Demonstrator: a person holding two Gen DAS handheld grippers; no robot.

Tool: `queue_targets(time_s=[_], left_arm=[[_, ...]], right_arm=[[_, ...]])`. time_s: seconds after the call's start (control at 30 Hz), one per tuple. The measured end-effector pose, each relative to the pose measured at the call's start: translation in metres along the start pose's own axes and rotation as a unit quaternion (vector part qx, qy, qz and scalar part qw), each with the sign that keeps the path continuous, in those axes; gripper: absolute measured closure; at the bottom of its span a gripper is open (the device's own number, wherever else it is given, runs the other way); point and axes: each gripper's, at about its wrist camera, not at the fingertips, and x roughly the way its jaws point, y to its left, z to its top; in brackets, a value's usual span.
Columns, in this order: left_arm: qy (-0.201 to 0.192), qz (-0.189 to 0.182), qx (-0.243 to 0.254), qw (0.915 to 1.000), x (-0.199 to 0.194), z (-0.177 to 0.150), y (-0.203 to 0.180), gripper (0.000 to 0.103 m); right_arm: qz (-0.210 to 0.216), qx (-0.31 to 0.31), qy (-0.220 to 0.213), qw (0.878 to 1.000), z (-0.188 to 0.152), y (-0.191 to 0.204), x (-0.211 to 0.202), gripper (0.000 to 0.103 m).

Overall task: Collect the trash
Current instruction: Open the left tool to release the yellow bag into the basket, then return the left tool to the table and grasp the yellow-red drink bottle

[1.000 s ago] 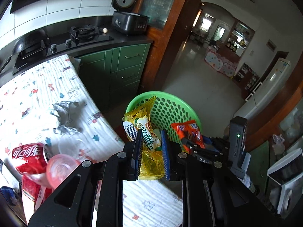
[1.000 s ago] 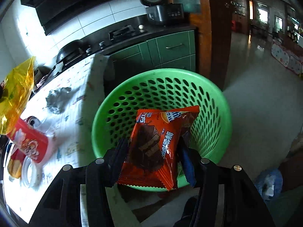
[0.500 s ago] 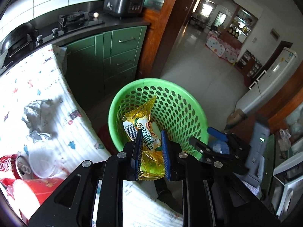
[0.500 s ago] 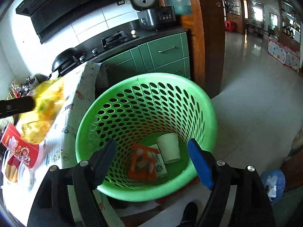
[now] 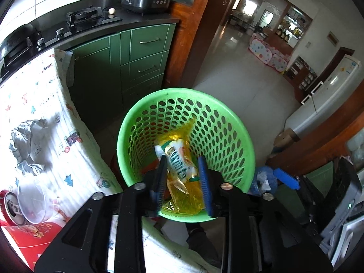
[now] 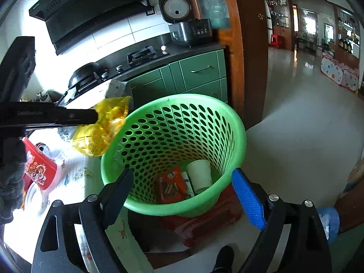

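- In the lower middle of the left wrist view, the left gripper (image 5: 183, 179) is seen with its jaws just parted; the yellow snack bag (image 5: 182, 170) hangs between them over the basket, and the pads appear to be clear of it.
- In the lower part of the right wrist view, the right gripper (image 6: 182, 195) is shown with jaws just spread wide and nothing between them.
- Beyond both, the green basket (image 6: 234, 122) is placed on the floor beside the desk (image 5: 45, 104); an orange wrapper (image 6: 170, 185) and a paper cup (image 6: 200, 175) are seen lying at its bottom.
- The step in hand is judged to be the dropping of the yellow bag into the basket.
- At the left of the left wrist view, crumpled foil (image 5: 26, 143), a clear plastic cup (image 5: 34, 200) and a red can (image 5: 10, 209) are left on the desk.
- Next, a return to the desk is called for, and one of these pieces should be gripped.
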Motion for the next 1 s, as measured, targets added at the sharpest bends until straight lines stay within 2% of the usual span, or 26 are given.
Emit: queue_targets(time_s=[0.03,0.1,0.27,0.4,0.7,1.0], left_arm=[[-0.004,0.0,-0.002,1.0,-0.001,0.0,0.0,0.053],[-0.013,-0.006,-0.002,0.9999,-0.003,-0.001,0.001,0.046],[-0.021,-0.01,-0.006,0.9997,-0.013,-0.008,0.003,0.042],[-0.039,-0.007,0.001,0.9992,-0.032,-0.019,0.006,0.034],[-0.082,0.012,0.002,0.9965,-0.092,-0.052,0.024,0.03],[-0.108,0.048,-0.033,0.9924,-0.147,-0.092,0.075,0.029]], right_arm=[[0.003,-0.002,0.0,1.0,-0.001,0.002,-0.001,0.018],[0.002,-0.004,0.0,1.0,-0.003,0.005,-0.004,0.018],[0.01,-0.008,-0.001,1.0,-0.007,0.015,-0.012,0.018],[0.015,-0.016,-0.002,1.0,-0.01,0.027,-0.017,0.018],[0.035,-0.043,-0.001,0.998,-0.014,0.07,-0.027,0.017],[0.067,-0.074,0.004,0.995,-0.019,0.122,-0.027,0.016]])
